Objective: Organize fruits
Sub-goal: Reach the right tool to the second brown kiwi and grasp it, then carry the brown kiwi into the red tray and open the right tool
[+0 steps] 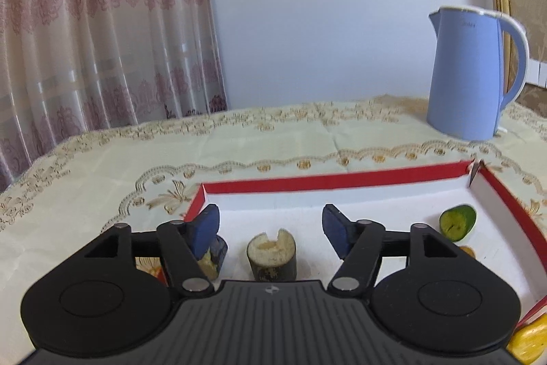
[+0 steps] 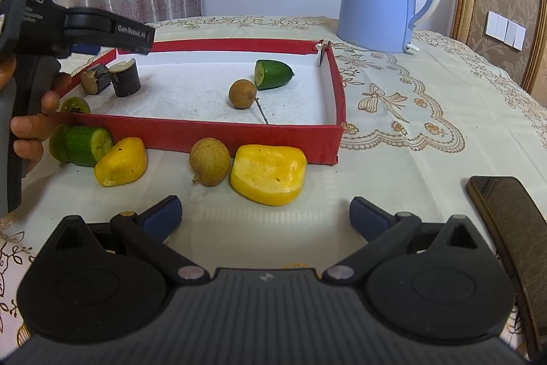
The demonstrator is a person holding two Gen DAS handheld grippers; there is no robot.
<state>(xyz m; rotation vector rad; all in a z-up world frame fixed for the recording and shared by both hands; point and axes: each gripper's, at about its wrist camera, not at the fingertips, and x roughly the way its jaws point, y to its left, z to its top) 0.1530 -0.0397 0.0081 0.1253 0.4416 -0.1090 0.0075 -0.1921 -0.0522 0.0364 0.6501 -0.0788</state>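
With your left hand-held gripper (image 1: 271,230) half open and empty over the cane piece (image 1: 271,257) standing in the tray (image 1: 335,182), lift straight clear without tipping it, while your right hand-held gripper (image 2: 265,216) waits wide open, empty.

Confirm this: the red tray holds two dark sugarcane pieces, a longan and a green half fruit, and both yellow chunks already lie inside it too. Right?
Not quite. The right wrist view shows both yellow chunks on the cloth outside the red tray, against its near wall. The rest holds: two sugarcane pieces, a longan and a green half fruit lie inside.
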